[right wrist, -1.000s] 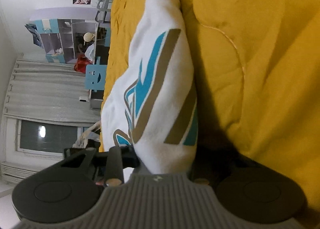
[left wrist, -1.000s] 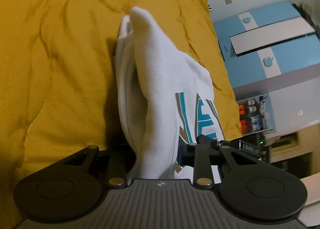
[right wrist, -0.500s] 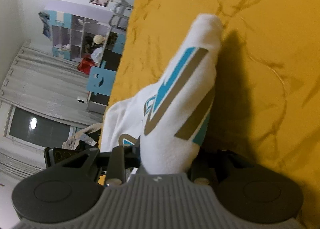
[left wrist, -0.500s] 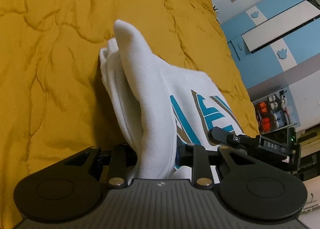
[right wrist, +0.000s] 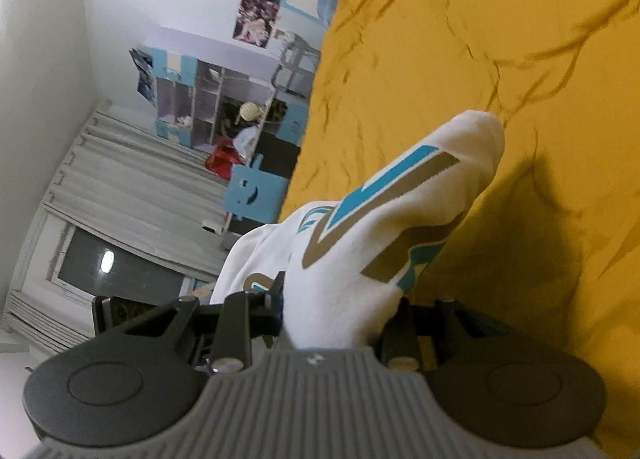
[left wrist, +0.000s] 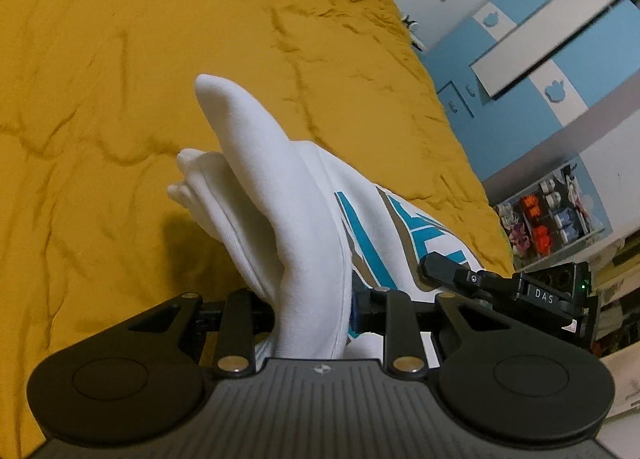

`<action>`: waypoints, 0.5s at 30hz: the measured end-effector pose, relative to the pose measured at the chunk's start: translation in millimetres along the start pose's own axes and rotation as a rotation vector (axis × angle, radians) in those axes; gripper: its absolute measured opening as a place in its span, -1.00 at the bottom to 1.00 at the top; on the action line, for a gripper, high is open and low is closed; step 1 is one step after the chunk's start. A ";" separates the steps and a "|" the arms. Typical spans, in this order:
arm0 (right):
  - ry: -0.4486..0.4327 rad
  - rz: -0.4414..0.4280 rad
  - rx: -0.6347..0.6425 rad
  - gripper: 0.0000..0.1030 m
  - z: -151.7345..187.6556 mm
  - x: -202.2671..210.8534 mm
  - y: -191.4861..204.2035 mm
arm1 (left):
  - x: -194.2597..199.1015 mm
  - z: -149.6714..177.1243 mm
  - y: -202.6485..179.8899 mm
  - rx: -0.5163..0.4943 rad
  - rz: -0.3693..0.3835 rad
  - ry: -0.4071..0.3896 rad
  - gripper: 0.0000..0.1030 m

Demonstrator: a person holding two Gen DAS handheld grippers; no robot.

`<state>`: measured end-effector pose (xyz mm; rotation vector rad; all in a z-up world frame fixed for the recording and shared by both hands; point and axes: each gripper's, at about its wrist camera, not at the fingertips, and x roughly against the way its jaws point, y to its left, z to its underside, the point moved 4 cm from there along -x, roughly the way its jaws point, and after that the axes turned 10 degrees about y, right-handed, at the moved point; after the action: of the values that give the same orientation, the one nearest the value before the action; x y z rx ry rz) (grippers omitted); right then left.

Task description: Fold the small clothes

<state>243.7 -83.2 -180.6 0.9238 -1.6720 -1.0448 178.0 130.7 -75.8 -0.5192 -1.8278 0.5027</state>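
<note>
A small white garment [left wrist: 280, 219] with a teal and tan print hangs doubled over a yellow quilted bed cover [left wrist: 120, 59]. My left gripper [left wrist: 312, 311] is shut on one bunched edge of it, fingertips buried in the cloth. My right gripper [right wrist: 336, 319] is shut on the other edge of the same white garment [right wrist: 392, 219], held above the cover [right wrist: 520, 59]. The right gripper's body also shows in the left wrist view [left wrist: 500, 283], just right of the cloth.
A blue and white wardrobe [left wrist: 560, 59] and a shelf of small items [left wrist: 548, 215] stand beyond the bed's right edge. In the right wrist view, a blue chair [right wrist: 256, 195], a desk unit [right wrist: 216, 107] and a curtained window [right wrist: 120, 219] lie to the left.
Both grippers have lifted the garment higher off the bed cover and tilted up. More of the bed and room shows, and the cloth hangs freer. Both grips are unchanged.
</note>
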 end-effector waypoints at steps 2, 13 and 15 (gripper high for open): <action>-0.024 -0.001 0.011 -0.53 -3.4 15.4 6.7 | 0.4 -5.2 -13.4 -0.022 -0.003 0.001 -0.42; -0.129 0.020 0.037 -0.53 -26.0 156.1 14.2 | -42.7 -33.9 -124.3 -0.140 0.088 0.044 -0.43; -0.153 0.038 0.034 -0.53 -31.4 190.9 7.6 | -58.9 -39.7 -147.8 -0.162 0.109 0.061 -0.43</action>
<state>217.8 -260.6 -107.6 0.8482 -1.8320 -1.0871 217.4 -20.0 -24.4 -0.7399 -1.7977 0.4092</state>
